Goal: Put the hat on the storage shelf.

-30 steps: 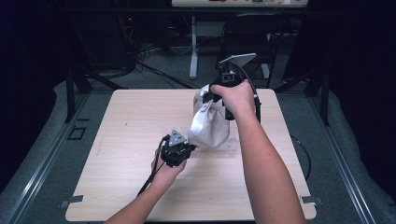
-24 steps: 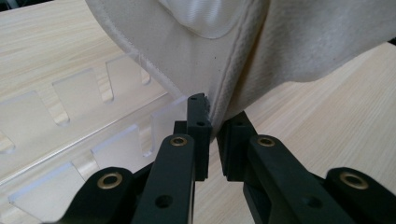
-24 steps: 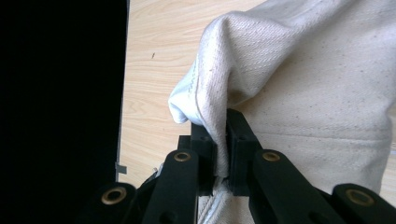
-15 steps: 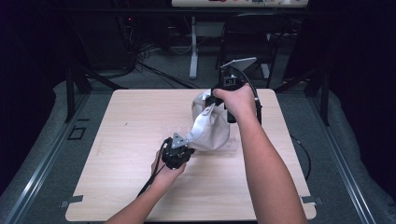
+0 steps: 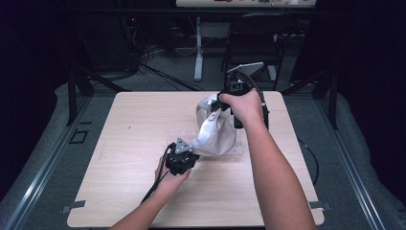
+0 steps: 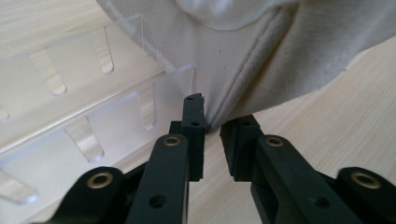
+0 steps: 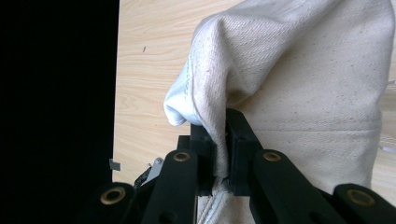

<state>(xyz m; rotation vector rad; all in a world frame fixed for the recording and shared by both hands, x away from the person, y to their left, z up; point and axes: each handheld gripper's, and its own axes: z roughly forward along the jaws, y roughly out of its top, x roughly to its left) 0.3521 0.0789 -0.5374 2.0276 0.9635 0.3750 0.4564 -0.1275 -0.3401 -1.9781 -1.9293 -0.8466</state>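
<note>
The high view shows a light wooden table (image 5: 124, 143) standing on a dark floor, with the person's two forearms coming in from the bottom edge. An off-white canvas bag (image 5: 216, 136) stands near the middle of the table, lifted at its upper edge and sagging down toward the person's left. It drapes over a clear acrylic rack (image 6: 84, 116), whose slotted wall lies flat on the wood just beside the bag's lower corner in the left gripper view. The right gripper (image 5: 221, 104) is at the far side of the bag, held by the right hand (image 5: 246, 106); the right gripper view has its two black jaws pressed together on a fold of the bag's rim, with the cloth pinched tight between the pads. The left gripper (image 5: 189, 149), in the left hand (image 5: 168, 175), sits at the near lower corner of the bag. Its jaws have just been opening: a narrow gap stands between them, and the seamed corner of the bag hangs at the mouth of that gap, with the pads no longer pressing on it.
</note>
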